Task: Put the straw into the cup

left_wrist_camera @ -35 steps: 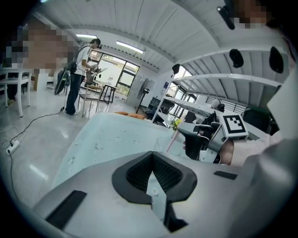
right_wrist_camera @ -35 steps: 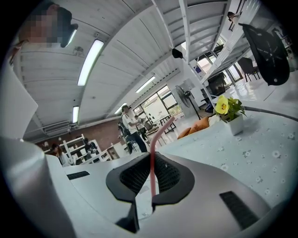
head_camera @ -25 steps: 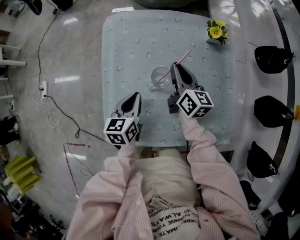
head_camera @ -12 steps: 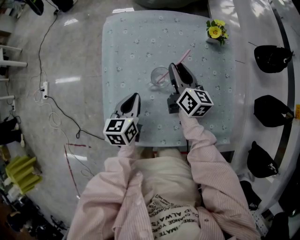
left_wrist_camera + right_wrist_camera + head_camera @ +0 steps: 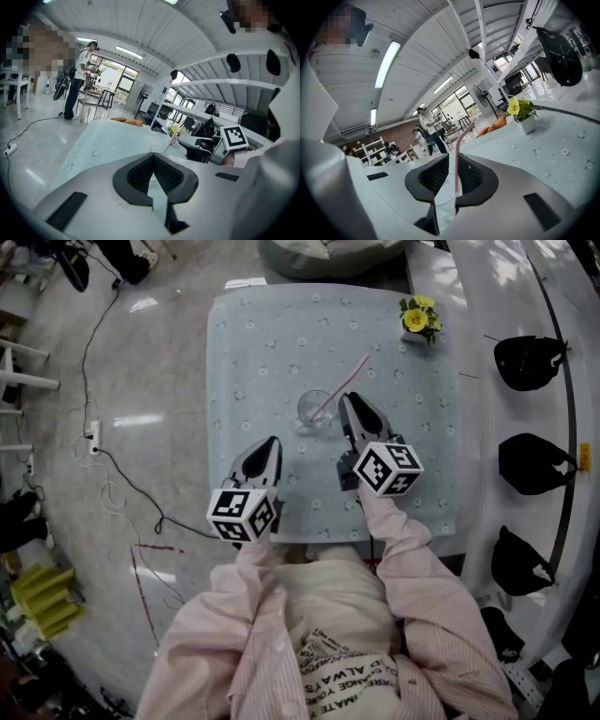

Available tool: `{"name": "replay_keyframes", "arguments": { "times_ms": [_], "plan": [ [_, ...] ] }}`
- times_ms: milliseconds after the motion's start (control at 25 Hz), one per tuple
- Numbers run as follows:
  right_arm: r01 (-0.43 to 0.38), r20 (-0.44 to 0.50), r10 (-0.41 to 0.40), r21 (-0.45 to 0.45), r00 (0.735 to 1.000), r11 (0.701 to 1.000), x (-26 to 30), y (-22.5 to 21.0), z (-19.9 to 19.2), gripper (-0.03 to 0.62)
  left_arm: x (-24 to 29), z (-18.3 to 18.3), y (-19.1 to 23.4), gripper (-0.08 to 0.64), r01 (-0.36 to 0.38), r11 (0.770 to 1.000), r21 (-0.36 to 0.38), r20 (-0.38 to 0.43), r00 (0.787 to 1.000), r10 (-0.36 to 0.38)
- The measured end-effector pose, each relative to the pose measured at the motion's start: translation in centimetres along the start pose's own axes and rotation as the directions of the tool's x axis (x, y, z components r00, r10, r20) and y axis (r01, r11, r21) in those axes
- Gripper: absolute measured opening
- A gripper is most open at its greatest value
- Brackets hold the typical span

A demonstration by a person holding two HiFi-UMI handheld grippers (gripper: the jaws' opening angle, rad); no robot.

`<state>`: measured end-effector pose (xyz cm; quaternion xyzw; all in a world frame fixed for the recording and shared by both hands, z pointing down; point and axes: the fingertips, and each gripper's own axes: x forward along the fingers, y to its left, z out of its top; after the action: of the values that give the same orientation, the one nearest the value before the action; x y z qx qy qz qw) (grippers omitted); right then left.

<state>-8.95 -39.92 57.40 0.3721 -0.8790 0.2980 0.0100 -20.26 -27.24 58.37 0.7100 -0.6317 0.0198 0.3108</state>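
Jaws of the right gripper (image 5: 350,401), closing on nothing, sit at 3 o'clock of the cup (image 5: 316,410), where the pink straw (image 5: 343,382) already leans toward 1 o'clock; brushing it could topple the light cup, while the left gripper (image 5: 272,442) has its jaws pressed together, empty

Black print on the front of the person's cream cotton top (image 5: 339,629) was only partly readable. The words "ALWAYS" and "YOUR" stood out, while the other lines were cut off or too small.
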Motion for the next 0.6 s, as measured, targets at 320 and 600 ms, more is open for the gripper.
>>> {"name": "replay_keyframes", "arguments": {
  "times_ms": [320,600],
  "plan": [
    [-0.045,-0.012,0.044,-0.084,0.999,0.995,-2.8,2.3,1.9,0.006,-1.7,3.1,-2.6,0.0,0.061,0.996,0.072,0.055,0.996,-0.065],
    [-0.116,-0.013,0.115,-0.175,0.993,0.978,-4.9,4.9,4.1,0.003,-3.0,6.1,-4.5,0.0,0.093,0.985,0.146,0.1,0.989,-0.108]
  ]
}}
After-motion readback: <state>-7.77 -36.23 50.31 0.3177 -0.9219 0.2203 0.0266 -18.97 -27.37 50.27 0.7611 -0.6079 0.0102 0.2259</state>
